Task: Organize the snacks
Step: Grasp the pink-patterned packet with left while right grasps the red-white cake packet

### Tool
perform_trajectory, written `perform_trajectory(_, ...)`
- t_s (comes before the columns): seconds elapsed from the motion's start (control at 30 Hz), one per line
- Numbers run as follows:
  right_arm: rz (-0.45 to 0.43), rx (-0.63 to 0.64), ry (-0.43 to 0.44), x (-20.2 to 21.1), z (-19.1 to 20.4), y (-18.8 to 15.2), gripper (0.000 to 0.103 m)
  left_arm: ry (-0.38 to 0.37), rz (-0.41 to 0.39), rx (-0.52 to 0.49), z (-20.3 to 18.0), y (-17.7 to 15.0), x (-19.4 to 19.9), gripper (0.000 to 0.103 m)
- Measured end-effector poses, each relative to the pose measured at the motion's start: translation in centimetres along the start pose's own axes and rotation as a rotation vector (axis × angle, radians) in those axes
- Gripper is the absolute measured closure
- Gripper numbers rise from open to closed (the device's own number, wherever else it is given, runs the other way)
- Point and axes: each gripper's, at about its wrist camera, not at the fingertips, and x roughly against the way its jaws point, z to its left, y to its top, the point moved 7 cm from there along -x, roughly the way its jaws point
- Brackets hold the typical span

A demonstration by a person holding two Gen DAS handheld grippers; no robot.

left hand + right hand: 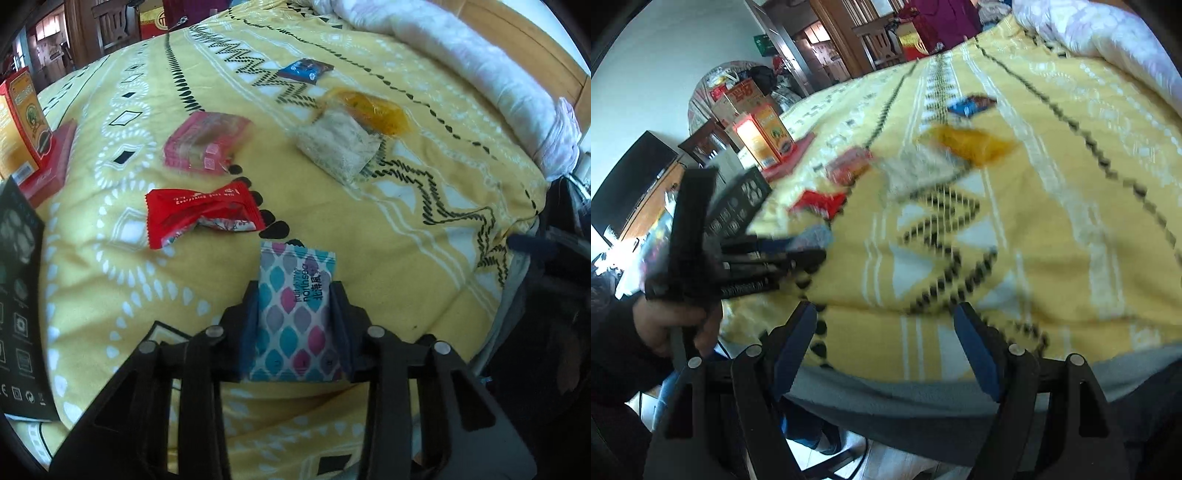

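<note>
My left gripper (294,295) is shut on a pastel leaf-patterned snack packet (295,314), held just above the yellow bedspread (424,229). Ahead lie a red wrapper (201,216), a pink clear pack (207,146), a pale grey packet (338,146), an orange packet (371,109) and a blue packet (304,70). My right gripper (886,314) is open and empty over the bed's near edge. The right wrist view shows the left gripper (798,251) and the same snacks, blurred: red wrapper (820,203), orange packet (971,142), blue packet (967,105).
A black box (20,302) lies at the left edge. An orange carton (22,125) stands on a red box (51,162) at far left. A white rolled duvet (480,70) runs along the right side. Wooden furniture (107,26) stands beyond the bed.
</note>
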Motion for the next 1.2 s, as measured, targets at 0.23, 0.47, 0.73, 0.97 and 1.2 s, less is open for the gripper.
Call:
perform_trajectory(0.23,-0.060,0.010,-0.056,-0.6,-3.2,8.1,0.023,-0.039,-0.034,0.061,0.6,0.8,1.7,0.068)
perform_trajectory(0.47,-0.001,0.083,0.036,-5.8,0.0,11.9,0.023,-0.032,-0.078,0.145,2.8,0.9,3.5,0.068)
perform_trajectory(0.73,0.137,0.401,0.044,-15.0,6.5,14.4,0.019,-0.046,-0.085,0.200,4.4,0.0,4.7,0.068)
perform_trajectory(0.97,0.267,0.468,0.003,-22.0,7.7,15.3,0.016,-0.041,-0.096,0.227,5.8,0.0,5.6,0.067)
perform_trajectory(1.2,0.286,0.359,-0.015,-23.8,6.2,15.0,0.034,-0.040,-0.112,0.229,6.1,0.2,6.4,0.067)
